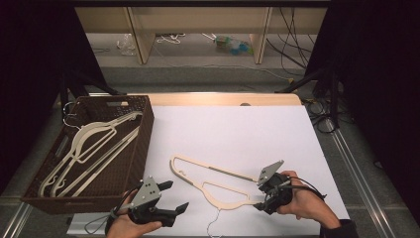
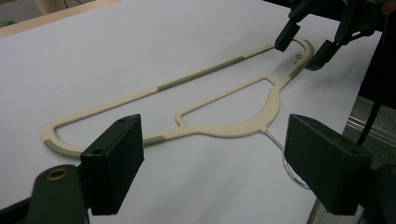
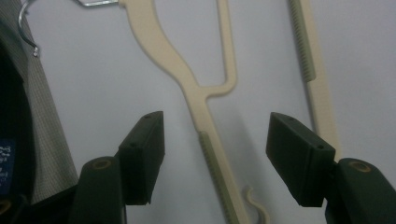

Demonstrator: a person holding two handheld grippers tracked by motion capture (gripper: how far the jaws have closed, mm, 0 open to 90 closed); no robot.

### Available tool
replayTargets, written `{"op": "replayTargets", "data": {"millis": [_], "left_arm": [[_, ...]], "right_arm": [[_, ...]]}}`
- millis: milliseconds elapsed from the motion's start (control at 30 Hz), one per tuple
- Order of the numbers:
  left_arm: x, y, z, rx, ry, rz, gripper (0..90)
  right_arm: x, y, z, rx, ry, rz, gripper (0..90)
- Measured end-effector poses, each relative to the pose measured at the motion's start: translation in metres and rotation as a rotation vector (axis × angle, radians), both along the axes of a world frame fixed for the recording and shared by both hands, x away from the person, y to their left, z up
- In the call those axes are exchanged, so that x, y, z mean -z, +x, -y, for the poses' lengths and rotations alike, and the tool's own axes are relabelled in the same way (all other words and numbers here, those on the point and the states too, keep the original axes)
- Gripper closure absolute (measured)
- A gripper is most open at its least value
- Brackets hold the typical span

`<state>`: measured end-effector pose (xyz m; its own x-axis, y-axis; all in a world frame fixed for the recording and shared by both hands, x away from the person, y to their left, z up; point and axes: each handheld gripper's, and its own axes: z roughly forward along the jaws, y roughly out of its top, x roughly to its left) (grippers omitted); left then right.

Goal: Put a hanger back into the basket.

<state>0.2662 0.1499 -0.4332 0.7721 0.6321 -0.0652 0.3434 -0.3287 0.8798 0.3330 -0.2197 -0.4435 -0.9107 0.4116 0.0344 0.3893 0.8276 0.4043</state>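
A cream hanger (image 1: pixel 218 169) lies flat on the white table (image 1: pixel 237 129), its wire hook (image 1: pixel 213 224) pointing at the near edge. My right gripper (image 1: pixel 260 194) is open at the hanger's right end, one finger on either side of the lower arm. In the right gripper view that gripper (image 3: pixel 215 158) straddles the hanger (image 3: pixel 163 51) without touching it. My left gripper (image 1: pixel 174 197) hangs open and empty just short of the hanger's left end. In the left gripper view its open gripper (image 2: pixel 212 163) frames the hanger (image 2: pixel 224 128), and the right gripper (image 2: pixel 308 42) shows at the far end.
A brown woven basket (image 1: pixel 144 144) at the table's left holds several more cream hangers (image 1: pixel 94 144). A wooden strip (image 1: pixel 223 99) borders the far edge. Beyond it are shelf legs, cables and a plastic bottle (image 1: pixel 233 44) on the floor.
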Motion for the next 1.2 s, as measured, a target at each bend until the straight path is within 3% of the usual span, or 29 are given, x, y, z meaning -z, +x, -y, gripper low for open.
{"op": "replayTargets", "data": {"millis": [333, 433, 667, 967, 1200], "left_arm": [[0.000, 0.001, -0.003, 0.005, 0.004, 0.007, 20.3], [0.003, 0.001, -0.001, 0.008, 0.006, -0.018, 20.3], [0.003, 0.002, -0.001, 0.009, 0.017, -0.009, 20.4], [0.004, 0.001, 0.000, 0.016, 0.025, -0.008, 21.0], [0.005, 0.001, -0.001, 0.023, 0.024, -0.014, 21.6]], "right_arm": [[0.011, -0.001, -0.008, -0.027, -0.069, 0.006, 39.3], [0.012, -0.001, -0.008, -0.035, -0.083, 0.012, 42.0], [0.013, -0.002, -0.012, -0.076, -0.151, 0.015, 48.1], [0.013, -0.002, -0.014, -0.115, -0.147, -0.001, 57.5], [0.011, 0.004, -0.014, -0.128, -0.192, -0.035, 65.7]]}}
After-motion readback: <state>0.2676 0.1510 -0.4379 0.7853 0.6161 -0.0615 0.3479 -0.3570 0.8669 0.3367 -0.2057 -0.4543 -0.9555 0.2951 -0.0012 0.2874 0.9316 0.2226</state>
